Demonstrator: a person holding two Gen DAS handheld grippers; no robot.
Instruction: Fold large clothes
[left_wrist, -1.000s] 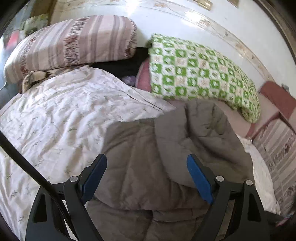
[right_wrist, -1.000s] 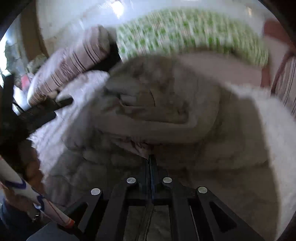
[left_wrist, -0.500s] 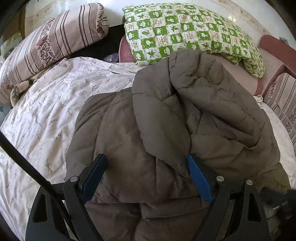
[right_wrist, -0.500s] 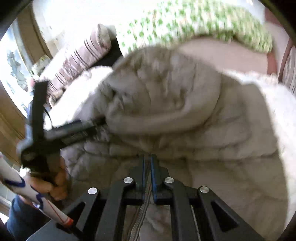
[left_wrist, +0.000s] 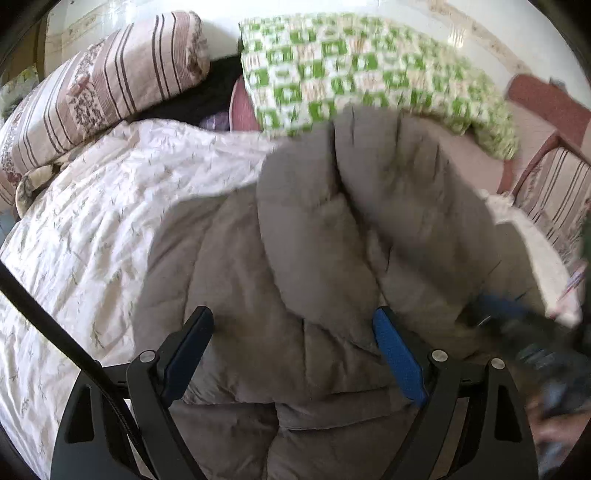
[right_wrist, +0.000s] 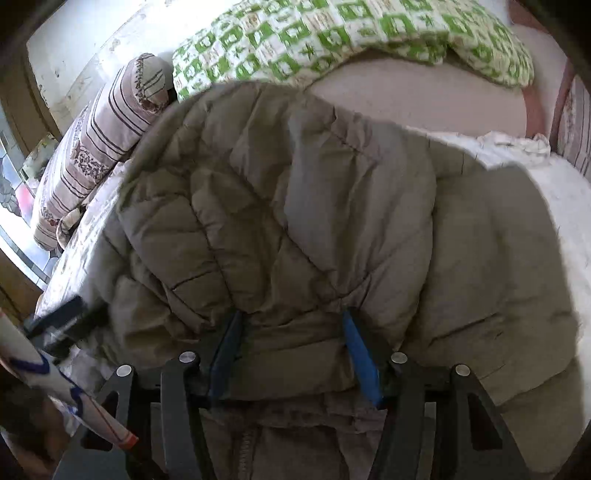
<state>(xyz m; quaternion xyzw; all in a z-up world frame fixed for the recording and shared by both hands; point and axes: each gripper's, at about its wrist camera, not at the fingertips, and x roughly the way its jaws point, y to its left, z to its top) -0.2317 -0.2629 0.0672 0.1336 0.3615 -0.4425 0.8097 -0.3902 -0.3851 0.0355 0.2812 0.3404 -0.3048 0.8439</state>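
Note:
A large grey-brown quilted jacket (left_wrist: 332, 266) lies on the bed, one part folded over the rest. It fills the right wrist view (right_wrist: 295, 221) too. My left gripper (left_wrist: 293, 332) is open and empty just above the jacket's near part. My right gripper (right_wrist: 291, 332) is open, its blue pads astride the near edge of the folded layer, gripping nothing. The right gripper shows blurred at the right of the left wrist view (left_wrist: 517, 332). The left gripper shows at the left of the right wrist view (right_wrist: 62, 317).
The jacket rests on a white floral bedsheet (left_wrist: 92, 221). A striped pillow (left_wrist: 103, 85) and a green checked pillow (left_wrist: 369, 70) lie at the head of the bed. A red bed frame (left_wrist: 546, 99) stands at the right.
My right gripper has opened and let go of the jacket, which now lies folded over. My left gripper stayed open and shifted slightly over the jacket.

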